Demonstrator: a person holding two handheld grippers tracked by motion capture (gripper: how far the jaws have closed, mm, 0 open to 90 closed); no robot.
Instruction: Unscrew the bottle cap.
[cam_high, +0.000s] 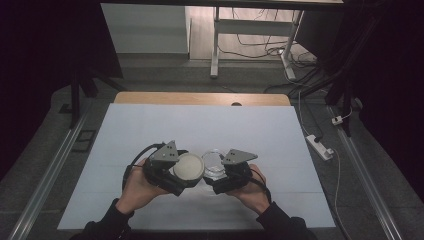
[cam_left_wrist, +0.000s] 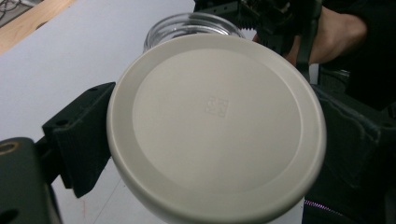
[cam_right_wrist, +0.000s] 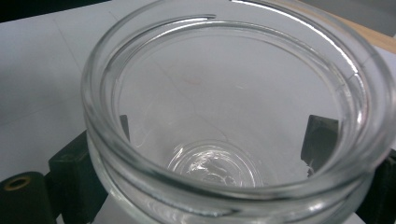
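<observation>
left gripper (cam_high: 179, 176): jaws clamped on the rim of a round cream lid (cam_high: 188, 167), one jaw on each side; in the left gripper view the lid (cam_left_wrist: 215, 128) sits face-on between the two black jaws, with a small square mark embossed near its centre
right gripper (cam_high: 216, 176): jaws pinching a clear glass jar (cam_high: 213, 161) across its body; in the right gripper view both jaws show through the glass on either side of the jar (cam_right_wrist: 233, 116)
jar: open mouth, thread ridges on the neck, looks empty (white surface reads straight through it)
lid vs jar: lid just beside the jar, to its left, not on the mouth; touching or not, cannot tell
location: both held over the near-middle of the white table cover (cam_high: 150, 125)
left hand (cam_high: 136, 187): wrapped round the left gripper, dark sleeve
right hand (cam_high: 252, 189): wrapped round the right gripper, dark sleeve
table: wooden edge (cam_high: 200, 98) at the far side
floor: white power strip (cam_high: 320, 146) to the right (cables trailing behind it)
</observation>
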